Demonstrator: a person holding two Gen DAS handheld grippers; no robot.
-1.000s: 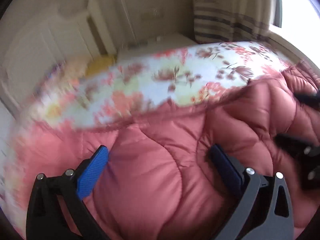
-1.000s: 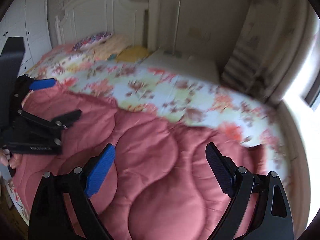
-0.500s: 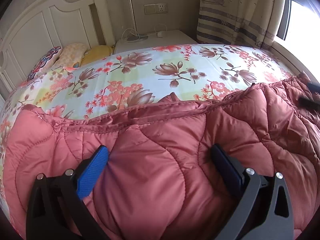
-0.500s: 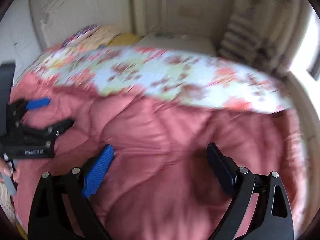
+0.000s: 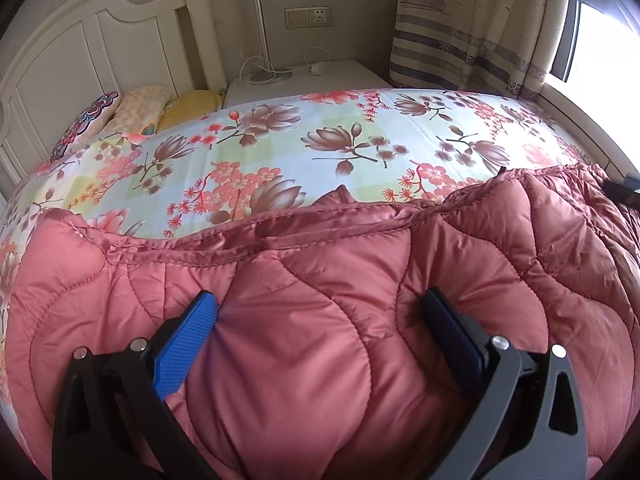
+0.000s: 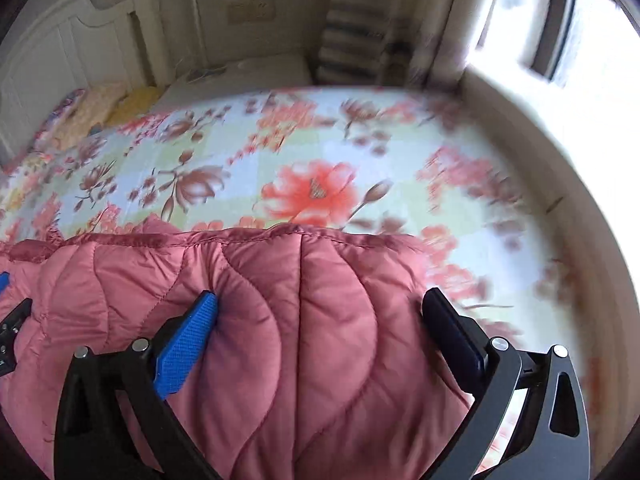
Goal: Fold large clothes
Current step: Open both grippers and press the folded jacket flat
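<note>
A pink quilted coat [image 5: 500,248] lies spread across the near side of a bed with a floral sheet [image 5: 280,140]. My left gripper [image 5: 320,320] hangs over the coat's left part, fingers wide apart, with a puffed panel bulging between them. My right gripper [image 6: 320,312] is over the coat's [image 6: 260,264] right end near its side edge. Its jaws are opening, with coat fabric between them and the pads not clamping it. The right gripper's tip [image 5: 622,192] shows at the far right of the left wrist view. The left gripper [image 6: 8,320] peeks in at the left edge of the right wrist view.
A white headboard [image 5: 80,52] and pillows [image 5: 140,108] are at the far left. A white nightstand [image 5: 320,76] with a cable stands behind the bed. A striped curtain [image 5: 472,28] and a bright window [image 6: 580,20] are at the right. The bed's right edge [image 6: 560,240] curves close.
My right gripper has slid rightward along the coat to its right end, and the left gripper has nearly left its view. The left wrist view has steadied over the same panel.
</note>
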